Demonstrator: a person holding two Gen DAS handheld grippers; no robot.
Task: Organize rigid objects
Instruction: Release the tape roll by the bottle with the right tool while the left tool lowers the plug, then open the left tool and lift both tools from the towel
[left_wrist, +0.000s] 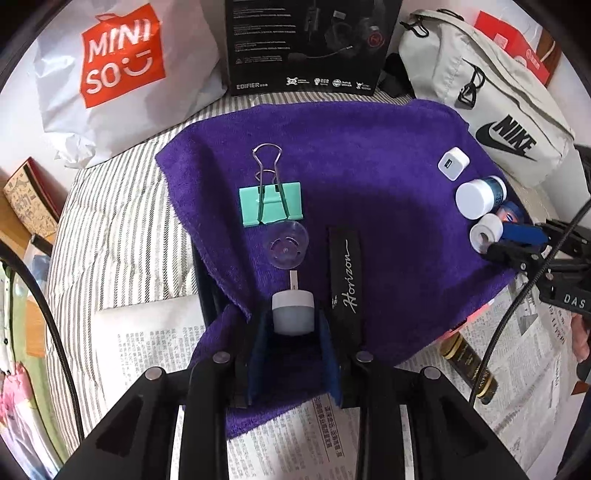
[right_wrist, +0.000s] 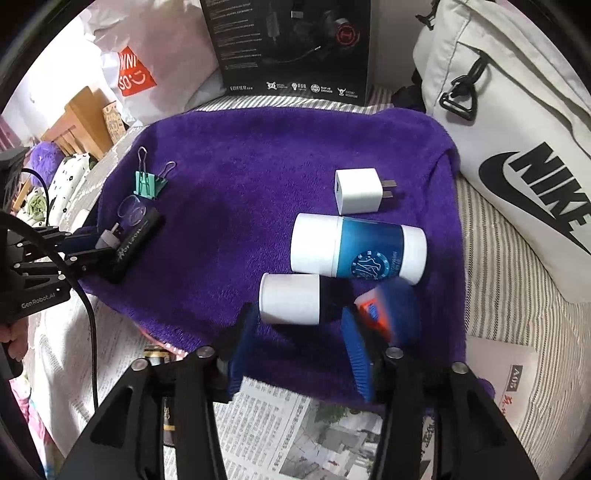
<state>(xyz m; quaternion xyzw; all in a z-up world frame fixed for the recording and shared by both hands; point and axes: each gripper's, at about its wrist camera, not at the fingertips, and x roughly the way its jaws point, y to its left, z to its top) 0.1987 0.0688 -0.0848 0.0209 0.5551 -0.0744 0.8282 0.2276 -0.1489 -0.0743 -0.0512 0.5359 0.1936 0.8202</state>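
Spread over a striped bed (left_wrist: 122, 221): 1 purple towel (left_wrist: 369, 155), with newspaper (right_wrist: 295, 424) along its near edge.

Clamped narrow between the blue pads of the left claw (left_wrist: 291, 317), at the towel's near edge: a small grey-and-white adapter (left_wrist: 293, 312), white tab pointing away from the camera.

Lined up beyond it toward the towel's left edge: a clear plastic disc (left_wrist: 287, 245), then a green binder clip (left_wrist: 271, 203) with wire handles pointing to the far edge. Just right of the adapter, lying lengthwise: a black case (left_wrist: 345, 273) lettered "Horizon".

Over at the towel's right edge, standing partly apart: the right claw (right_wrist: 299, 312). Lying crosswise at its tips, pressed by neither pad: a small white-capped bottle (right_wrist: 290, 299), its blue and orange end blurred. Cannot tell whether the right pad touches that end.

Directly behind the small bottle, on its side and nearly touching it: a larger white-and-blue bottle (right_wrist: 358, 249). Farther still toward the far right corner: a white charger (right_wrist: 356, 190), prongs pointing right.

Ranged along the bed beyond the towel's far edge: a white Miniso bag (left_wrist: 122, 62), a black Edifier box (left_wrist: 306, 44) and a pale Nike bag (right_wrist: 517, 147).
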